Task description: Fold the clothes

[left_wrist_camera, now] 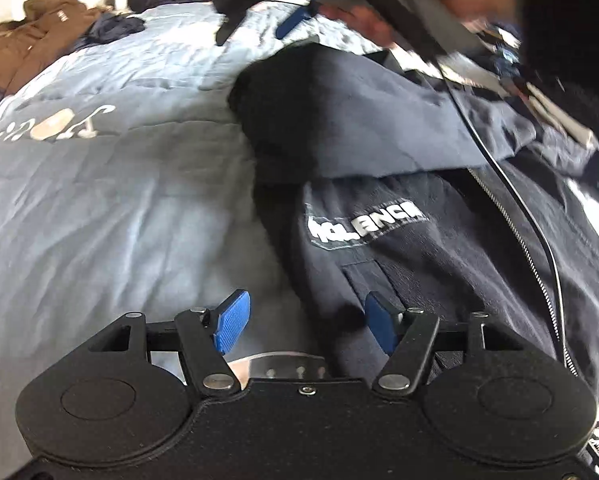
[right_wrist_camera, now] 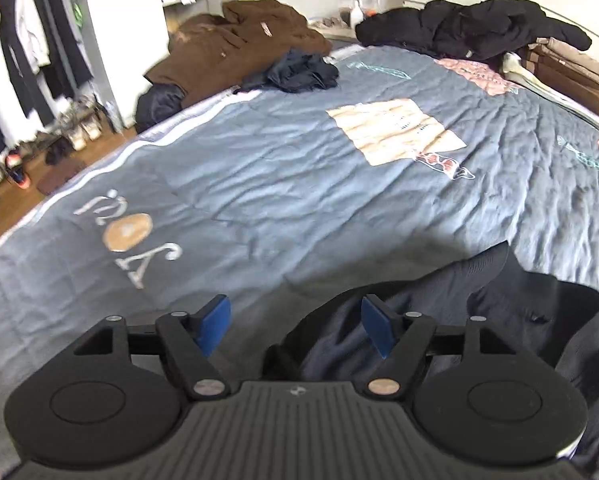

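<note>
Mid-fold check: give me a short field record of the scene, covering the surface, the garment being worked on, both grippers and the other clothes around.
surface: bed with a grey-blue quilt
garment: dark zip jacket with white lettering, sleeve laid across it
left hand-held gripper: open, nothing between the pads, over the jacket's edge
right hand-held gripper: open, nothing gripped, above dark fabric
other clothes: brown coat, small dark garment, black jacket at the far side of the bed

Blue-grey quilt (right_wrist_camera: 299, 184) covers the bed; shoes (right_wrist_camera: 79, 136) line the floor.
</note>
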Demonstrator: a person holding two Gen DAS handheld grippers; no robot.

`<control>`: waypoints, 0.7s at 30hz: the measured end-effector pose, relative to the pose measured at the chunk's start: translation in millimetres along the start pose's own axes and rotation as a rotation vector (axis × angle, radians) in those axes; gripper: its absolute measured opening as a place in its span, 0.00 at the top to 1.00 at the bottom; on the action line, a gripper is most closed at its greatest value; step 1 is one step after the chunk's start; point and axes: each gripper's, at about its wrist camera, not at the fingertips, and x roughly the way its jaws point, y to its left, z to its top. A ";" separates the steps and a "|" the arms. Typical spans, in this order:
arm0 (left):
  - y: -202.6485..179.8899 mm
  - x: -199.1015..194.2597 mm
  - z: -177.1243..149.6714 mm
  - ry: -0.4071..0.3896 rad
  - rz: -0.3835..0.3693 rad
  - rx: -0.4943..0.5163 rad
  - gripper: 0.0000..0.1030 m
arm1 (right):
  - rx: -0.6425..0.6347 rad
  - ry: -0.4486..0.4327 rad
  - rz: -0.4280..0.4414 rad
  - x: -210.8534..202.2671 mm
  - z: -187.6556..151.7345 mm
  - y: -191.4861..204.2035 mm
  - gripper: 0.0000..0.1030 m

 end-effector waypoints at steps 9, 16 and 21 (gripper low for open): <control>2.5 5.0 7.8 0.010 0.033 -0.005 0.38 | -0.102 0.230 -0.135 59.8 19.2 4.8 0.26; 6.0 2.7 10.6 0.011 0.059 -0.019 0.37 | -0.207 0.379 -0.197 97.0 -1.8 28.8 0.26; 3.8 -0.5 12.2 -0.001 0.065 -0.025 0.36 | -0.181 0.324 -0.247 92.0 -0.1 27.9 0.81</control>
